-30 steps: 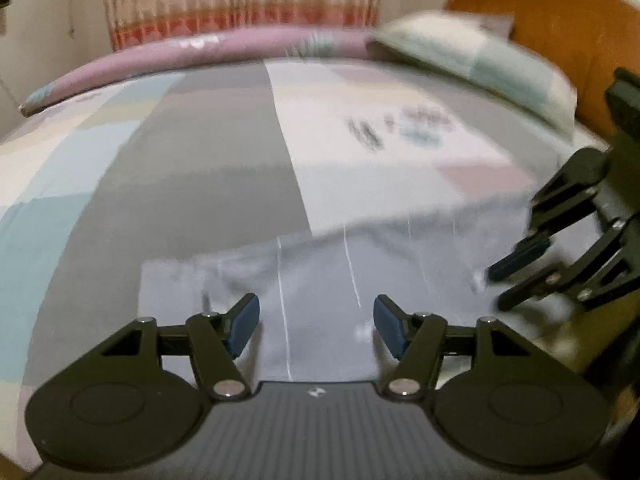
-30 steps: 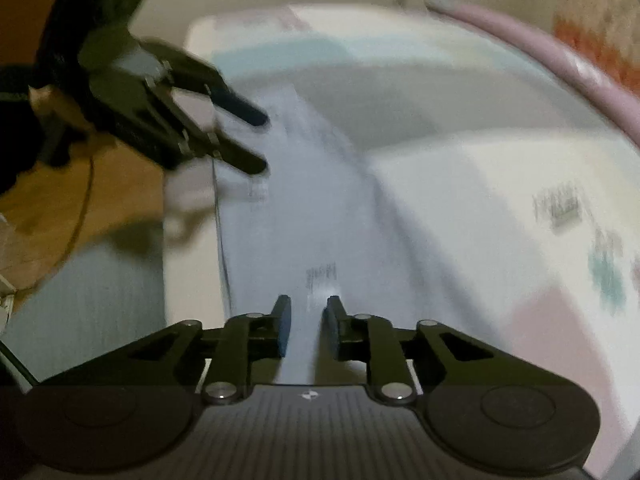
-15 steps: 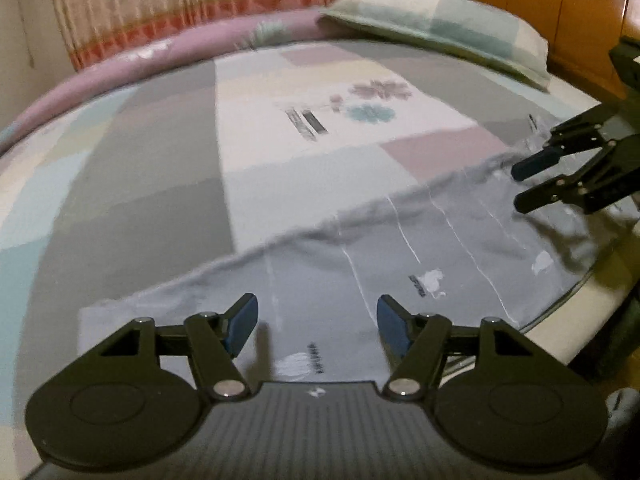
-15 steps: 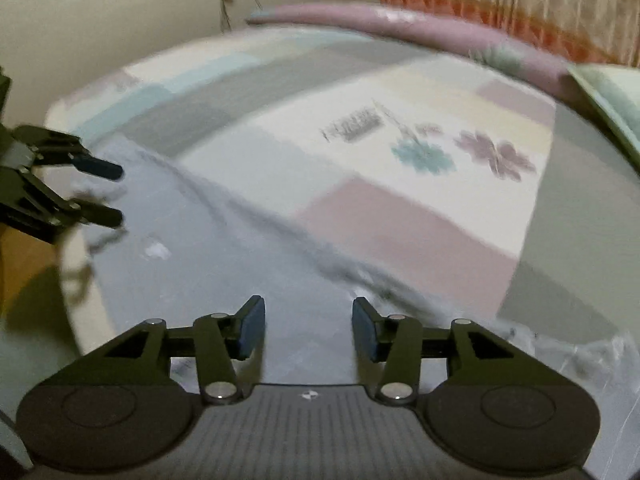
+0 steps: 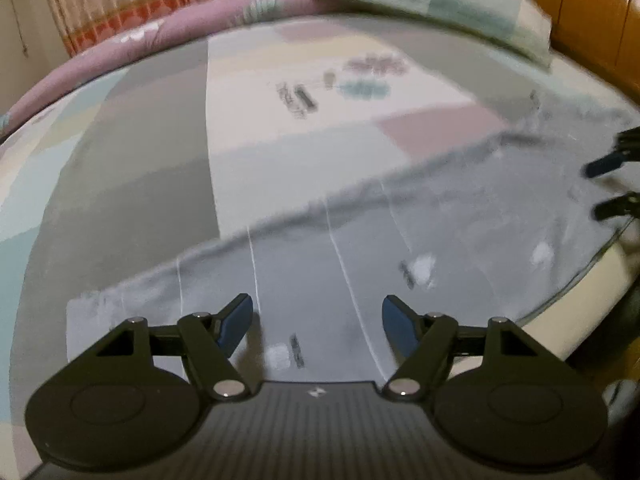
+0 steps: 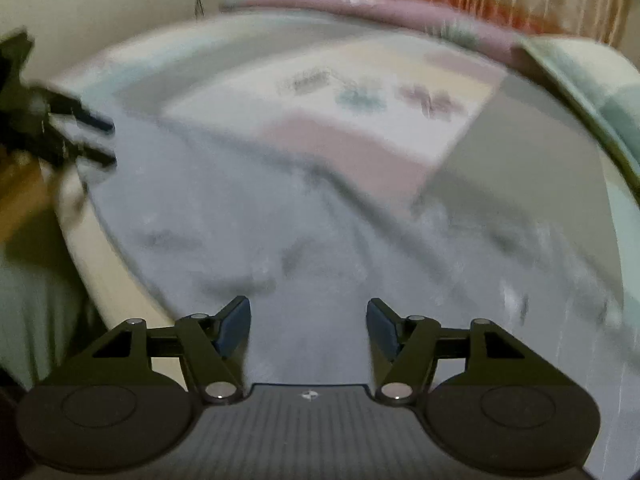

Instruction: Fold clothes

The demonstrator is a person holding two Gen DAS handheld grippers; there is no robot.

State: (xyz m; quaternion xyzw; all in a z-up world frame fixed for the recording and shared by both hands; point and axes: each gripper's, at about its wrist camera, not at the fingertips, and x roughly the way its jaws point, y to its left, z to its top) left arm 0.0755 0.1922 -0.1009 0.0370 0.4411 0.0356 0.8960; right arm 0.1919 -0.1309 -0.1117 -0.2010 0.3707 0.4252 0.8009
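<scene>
a grey garment (image 5: 320, 280) lies spread flat along the near edge of the bed (image 5: 160, 160). the left gripper (image 5: 316, 320) and right gripper (image 6: 308, 320) are both opening wide above it, holding nothing. each should probably pinch one clean edge before lifting evenly.

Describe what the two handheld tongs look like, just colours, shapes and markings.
Both look alike. The left tongs and right tongs have matte black linkage arms with silver pivot pins, round black discs at each side, and dark blue pads at the tips. A grey ribbed body bears a small white logo. No cables, sleeves or hands show.
</scene>
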